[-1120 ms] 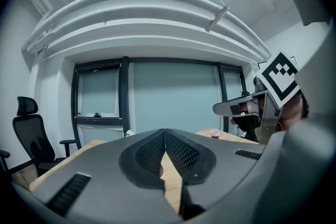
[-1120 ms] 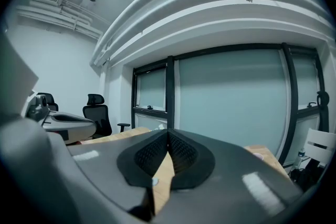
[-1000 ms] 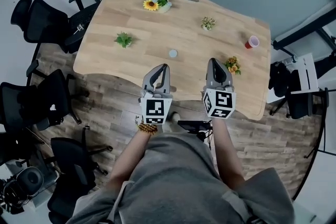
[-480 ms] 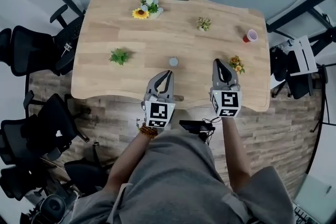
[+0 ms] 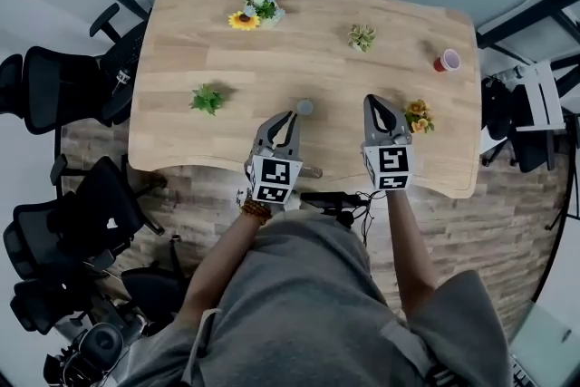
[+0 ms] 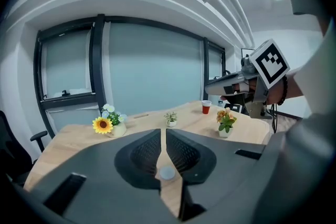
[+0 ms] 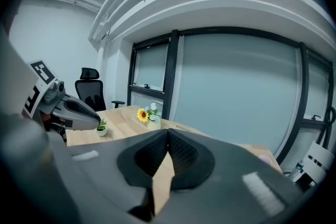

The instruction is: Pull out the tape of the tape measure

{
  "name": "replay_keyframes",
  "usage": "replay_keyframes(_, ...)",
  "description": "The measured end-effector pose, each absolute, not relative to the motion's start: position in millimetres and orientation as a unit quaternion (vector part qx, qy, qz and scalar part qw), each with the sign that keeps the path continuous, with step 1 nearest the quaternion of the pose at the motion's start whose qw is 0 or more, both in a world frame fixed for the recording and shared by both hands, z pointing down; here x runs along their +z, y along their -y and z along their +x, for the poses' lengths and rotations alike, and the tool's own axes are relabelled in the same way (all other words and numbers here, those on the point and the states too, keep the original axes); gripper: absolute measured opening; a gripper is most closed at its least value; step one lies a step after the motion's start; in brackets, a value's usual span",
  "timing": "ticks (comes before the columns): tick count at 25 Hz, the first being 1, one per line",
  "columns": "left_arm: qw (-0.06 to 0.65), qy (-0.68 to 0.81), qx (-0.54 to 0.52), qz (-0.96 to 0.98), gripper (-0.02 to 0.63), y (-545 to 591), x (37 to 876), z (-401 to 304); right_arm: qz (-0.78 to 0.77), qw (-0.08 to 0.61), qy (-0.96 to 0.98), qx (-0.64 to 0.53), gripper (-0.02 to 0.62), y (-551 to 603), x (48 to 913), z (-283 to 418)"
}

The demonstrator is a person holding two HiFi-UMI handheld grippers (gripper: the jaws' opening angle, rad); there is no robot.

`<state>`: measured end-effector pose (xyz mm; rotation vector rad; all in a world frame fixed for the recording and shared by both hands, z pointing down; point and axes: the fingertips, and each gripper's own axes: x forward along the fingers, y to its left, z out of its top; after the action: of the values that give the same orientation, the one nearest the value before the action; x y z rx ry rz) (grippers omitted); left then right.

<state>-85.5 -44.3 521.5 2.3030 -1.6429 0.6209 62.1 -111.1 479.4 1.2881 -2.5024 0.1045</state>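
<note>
The tape measure is a small round grey disc lying near the middle of the wooden table. My left gripper is shut and empty, its tips just short of the disc on the near left. In the left gripper view the disc shows through the gap below the closed jaw tips. My right gripper is also shut with nothing in it, over the table to the right of the disc. Its jaws meet at the tip in the right gripper view.
A sunflower vase, a small green plant, a succulent pot, a red cup and an orange flower pot stand around the table. Black office chairs crowd the left side.
Both grippers have moved forward and down over the table's near edge. The left tips have come close to the tape measure. Both have stayed shut.
</note>
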Motion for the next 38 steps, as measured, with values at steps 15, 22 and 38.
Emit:
replay_keyframes(15,0.222,0.512,0.307,0.771,0.137,70.3,637.4,-84.8,0.442,0.182,0.876,0.065,0.011,141.5,523.6,60.3)
replay_keyframes(22,0.263,0.486,0.333,0.764,0.196,74.3,680.6,-81.6,0.459,0.185,0.865,0.087,0.011,137.4,535.1,70.7)
replay_keyframes(38,0.338,0.484,0.367,0.719,0.278,89.8,737.7,-80.7,0.475,0.204,0.851,0.096,0.011,141.9,546.8,87.3)
